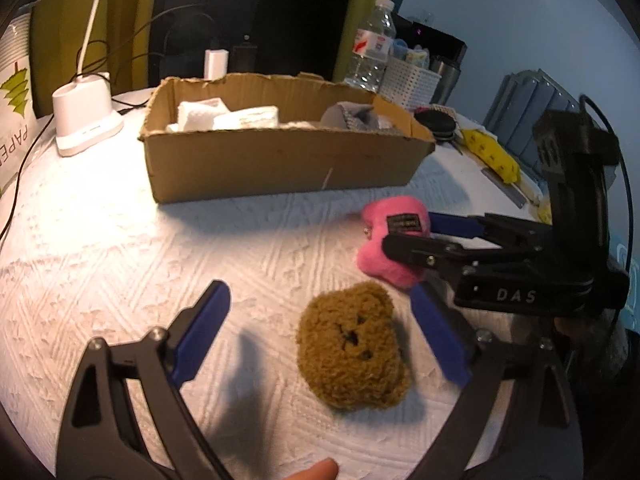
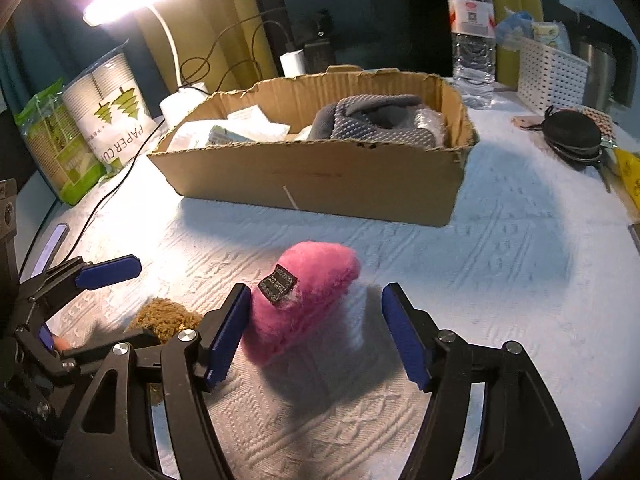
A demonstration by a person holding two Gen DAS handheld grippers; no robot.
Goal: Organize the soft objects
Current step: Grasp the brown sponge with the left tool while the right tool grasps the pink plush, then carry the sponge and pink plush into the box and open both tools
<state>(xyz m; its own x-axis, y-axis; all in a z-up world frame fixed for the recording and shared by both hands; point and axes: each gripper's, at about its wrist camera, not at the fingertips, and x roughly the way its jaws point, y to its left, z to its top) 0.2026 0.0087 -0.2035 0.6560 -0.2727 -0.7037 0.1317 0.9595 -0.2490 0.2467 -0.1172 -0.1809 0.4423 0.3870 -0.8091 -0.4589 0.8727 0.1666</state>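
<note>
A brown fuzzy bear-face toy [image 1: 352,348] lies on the white textured cloth [image 1: 120,264], between the wide-apart blue pads of my left gripper [image 1: 318,288], which is open and touches nothing. To its right a pink plush toy [image 2: 320,268] with a dark label lies between the pads of my right gripper [image 2: 316,292], also open. The left pad sits close against the plush and the right pad stands clear of it. In the left wrist view the right gripper [image 1: 408,232] straddles the pink plush [image 1: 380,264]. The brown toy [image 2: 168,316] shows partly behind my left gripper [image 2: 92,300].
A torn cardboard box [image 1: 280,168] stands behind the toys, holding white cloths [image 1: 224,116] and a grey knitted item [image 2: 380,120]. Around it are a white lamp base [image 1: 84,120], cables, a water bottle [image 2: 472,32], a white basket [image 2: 548,76], a black round pouch [image 2: 572,132] and a paper-cup pack [image 2: 112,108].
</note>
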